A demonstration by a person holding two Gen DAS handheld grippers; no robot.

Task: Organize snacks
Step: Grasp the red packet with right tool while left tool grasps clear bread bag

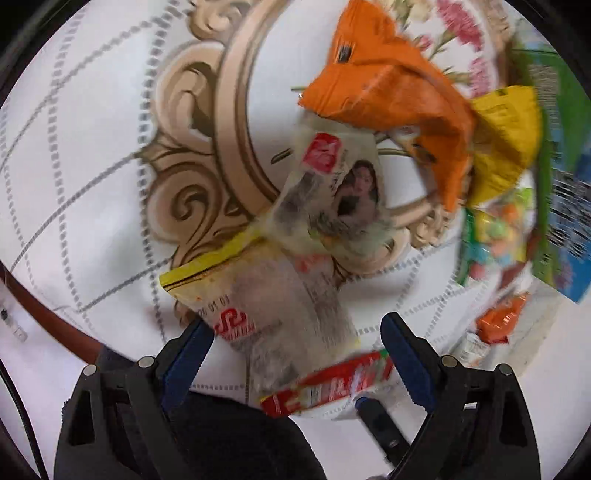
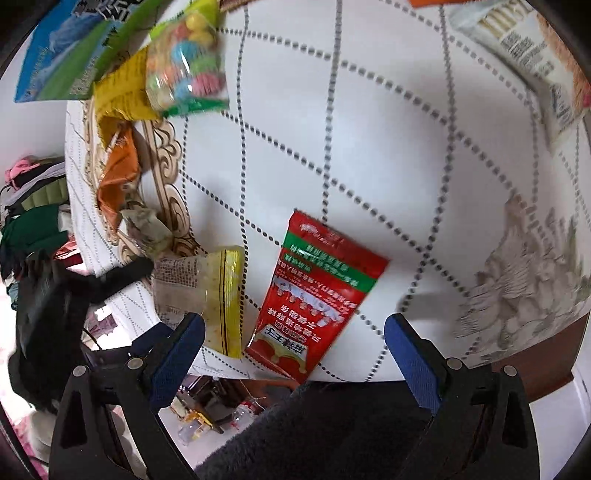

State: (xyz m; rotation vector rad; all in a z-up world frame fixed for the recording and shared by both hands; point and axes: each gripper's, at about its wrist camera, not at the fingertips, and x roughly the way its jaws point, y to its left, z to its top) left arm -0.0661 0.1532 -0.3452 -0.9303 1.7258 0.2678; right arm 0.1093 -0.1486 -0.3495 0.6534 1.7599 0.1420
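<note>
Red snack packet [image 2: 319,295] between open right tongs [image 2: 295,332]

The worktop [image 2: 388,140] is white with dotted grey diamond lines and tan swirls. One snack bag [image 2: 317,299] is red with a green stripe. Another bag [image 1: 384,96] is orange. The candy bag [image 2: 188,62] shows many-coloured sweets.

Pretty sure we're looking at somebody's home here, a lived-in room rather than a shop or lab. The surface [image 2: 369,129] is wearing a white tablecloth with a dotted diamond grid, gold scrollwork [image 1: 192,155] and pink flowers [image 1: 461,22], very dining-table vibes. Snack packets [image 2: 317,295] are lying scattered over it. Off the edge, a heap of clothes [image 2: 33,206] is piling up, and small bottles and clutter [image 2: 221,417] are sitting on the floor below.
</note>
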